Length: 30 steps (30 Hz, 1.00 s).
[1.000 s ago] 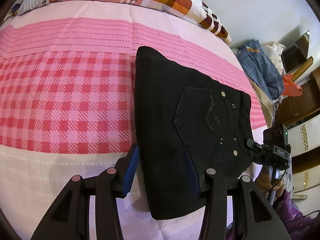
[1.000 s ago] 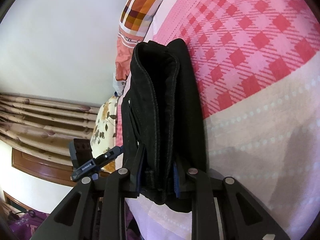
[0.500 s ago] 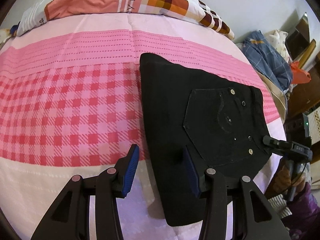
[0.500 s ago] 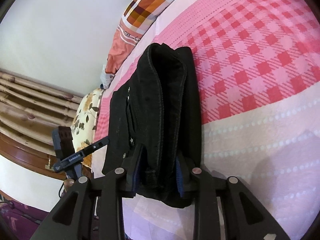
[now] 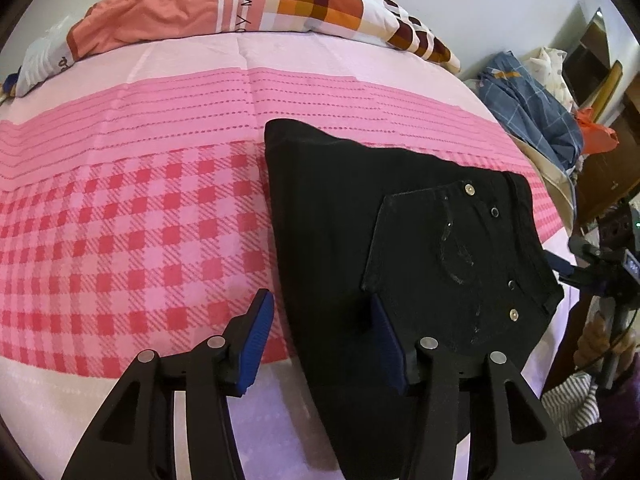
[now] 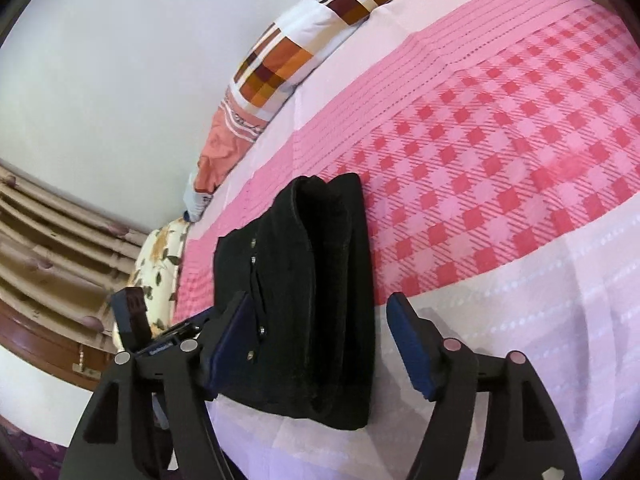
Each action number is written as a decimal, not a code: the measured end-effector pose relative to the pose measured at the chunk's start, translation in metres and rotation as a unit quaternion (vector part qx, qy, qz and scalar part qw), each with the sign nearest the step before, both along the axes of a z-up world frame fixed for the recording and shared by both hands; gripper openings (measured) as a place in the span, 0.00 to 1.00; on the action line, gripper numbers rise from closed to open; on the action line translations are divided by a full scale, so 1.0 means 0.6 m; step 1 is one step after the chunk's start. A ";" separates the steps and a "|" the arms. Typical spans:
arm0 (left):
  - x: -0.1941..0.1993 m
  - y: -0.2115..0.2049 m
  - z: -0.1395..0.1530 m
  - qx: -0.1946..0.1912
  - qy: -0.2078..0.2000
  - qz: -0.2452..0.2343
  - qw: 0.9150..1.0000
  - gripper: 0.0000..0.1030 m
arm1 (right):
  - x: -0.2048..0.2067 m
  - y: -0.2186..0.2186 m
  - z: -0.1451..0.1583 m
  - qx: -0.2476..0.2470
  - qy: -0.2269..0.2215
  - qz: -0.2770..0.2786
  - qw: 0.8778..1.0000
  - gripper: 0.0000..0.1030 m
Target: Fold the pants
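The black pants (image 5: 400, 264) lie folded in a compact stack on the pink checked bed sheet (image 5: 140, 240), back pocket with metal studs facing up. My left gripper (image 5: 320, 344) is open above the stack's near left edge and holds nothing. In the right wrist view the folded pants (image 6: 304, 300) show their layered waistband end. My right gripper (image 6: 320, 348) is open, its blue pads on either side of that end without gripping it.
A patchwork orange and white quilt (image 5: 280, 4) lies along the far side of the bed by the white wall. Blue checked clothes (image 5: 532, 108) are piled off the bed's right end. A floral pillow (image 6: 160, 256) and a wooden headboard (image 6: 48, 240) stand at the left.
My right gripper has opened and let go of the pants' waistband end. Both grippers have pulled back from the stack. The left gripper stays open.
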<state>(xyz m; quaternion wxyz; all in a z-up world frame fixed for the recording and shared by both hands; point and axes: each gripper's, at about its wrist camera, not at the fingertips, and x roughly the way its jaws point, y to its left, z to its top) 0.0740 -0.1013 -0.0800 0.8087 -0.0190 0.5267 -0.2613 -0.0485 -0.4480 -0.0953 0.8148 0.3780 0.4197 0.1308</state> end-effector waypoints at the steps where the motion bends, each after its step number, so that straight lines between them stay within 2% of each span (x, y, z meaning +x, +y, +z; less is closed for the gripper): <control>1: 0.003 -0.002 0.001 0.002 -0.001 0.000 1.000 0.53 | 0.002 0.004 -0.002 -0.003 0.002 0.002 1.000 0.65; 12: 0.005 -0.030 0.000 0.031 -0.026 -0.011 0.999 0.61 | 0.026 0.059 -0.002 -0.073 0.009 0.031 0.997 0.65; 18: -0.001 -0.043 -0.003 0.041 -0.037 -0.017 0.998 0.65 | 0.039 0.072 -0.022 -0.088 0.025 0.037 0.995 0.65; 30: 0.007 -0.056 -0.012 0.044 -0.037 -0.022 0.998 0.75 | 0.046 0.090 -0.022 -0.108 0.001 0.054 0.993 0.67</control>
